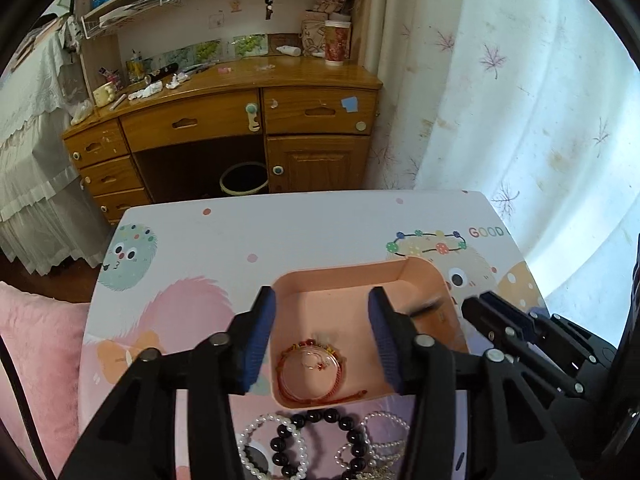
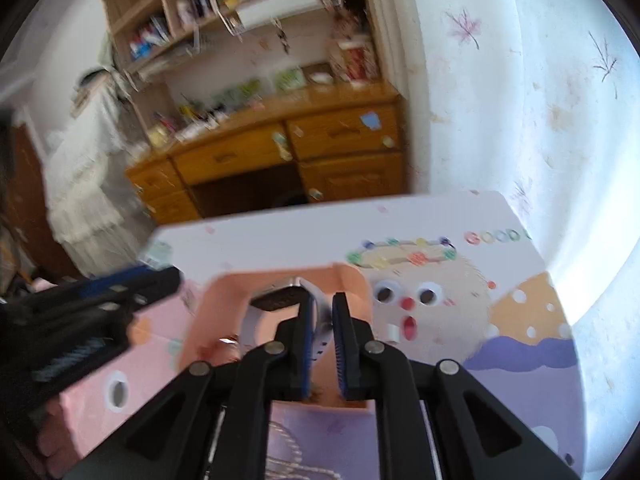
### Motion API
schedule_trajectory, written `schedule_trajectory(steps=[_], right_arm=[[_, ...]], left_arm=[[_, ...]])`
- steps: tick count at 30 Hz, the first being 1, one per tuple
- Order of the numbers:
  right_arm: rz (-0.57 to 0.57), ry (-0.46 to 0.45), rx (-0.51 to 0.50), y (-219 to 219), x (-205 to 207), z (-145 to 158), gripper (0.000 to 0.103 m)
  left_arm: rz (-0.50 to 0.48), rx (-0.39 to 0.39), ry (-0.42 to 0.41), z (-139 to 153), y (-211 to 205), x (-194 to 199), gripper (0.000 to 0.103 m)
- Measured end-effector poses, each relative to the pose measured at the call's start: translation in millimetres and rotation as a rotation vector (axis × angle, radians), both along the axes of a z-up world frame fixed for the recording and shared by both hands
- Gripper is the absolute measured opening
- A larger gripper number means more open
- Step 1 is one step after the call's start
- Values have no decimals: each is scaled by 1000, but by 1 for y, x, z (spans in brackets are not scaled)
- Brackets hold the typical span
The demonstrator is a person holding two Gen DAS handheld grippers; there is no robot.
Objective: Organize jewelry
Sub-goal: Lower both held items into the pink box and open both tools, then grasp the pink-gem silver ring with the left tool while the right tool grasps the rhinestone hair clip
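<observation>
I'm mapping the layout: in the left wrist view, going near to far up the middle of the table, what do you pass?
Black bead bracelet → red cord bracelet inside the pink tray → tray's far wall → bare patterned table.

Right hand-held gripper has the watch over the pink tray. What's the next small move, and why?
Probably lower slightly and open the right hand-held gripper: it is shut on the watch strap, and the watch hangs over the pink tray, where the red bracelet already lies.

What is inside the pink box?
Inside the pink box lies a red string bracelet. The right gripper holds a watch over it. The box's right side is blurred and partly hidden by gripper fingers.
</observation>
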State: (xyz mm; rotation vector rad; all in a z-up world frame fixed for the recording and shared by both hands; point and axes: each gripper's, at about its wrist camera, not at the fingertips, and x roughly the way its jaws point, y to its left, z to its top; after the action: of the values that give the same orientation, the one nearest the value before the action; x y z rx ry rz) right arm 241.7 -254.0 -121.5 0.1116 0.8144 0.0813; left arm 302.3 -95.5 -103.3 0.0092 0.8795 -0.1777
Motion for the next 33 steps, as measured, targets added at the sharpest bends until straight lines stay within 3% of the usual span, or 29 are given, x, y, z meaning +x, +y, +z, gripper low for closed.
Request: schedule_trajectory(steps=[3,5,8,14,22,28,33], right_arm=[[41,-19,14,0,-5,1,26],[34,-15,33,-2,-9,2,47],[37,1,81,-5,-12,0,58],[44,70,112,3,-22,-13,69],[88,199,188,27,-57,-39,74],[150,281,136,49,-93,-56,76],[265,272,-17,70,-118,-63,77]], left_arm=[[7,16,14,-2,5,1,50],[12,21,22,-4,9,1,52],[22,25,38,-9,18,0,53],[27,30,88,-21,40,-9,54],[-15,58,160,-42,66,-43,58],[-118,131,198,-59,73,-74,58],[-262,150,242,-71,70,-100,58]])
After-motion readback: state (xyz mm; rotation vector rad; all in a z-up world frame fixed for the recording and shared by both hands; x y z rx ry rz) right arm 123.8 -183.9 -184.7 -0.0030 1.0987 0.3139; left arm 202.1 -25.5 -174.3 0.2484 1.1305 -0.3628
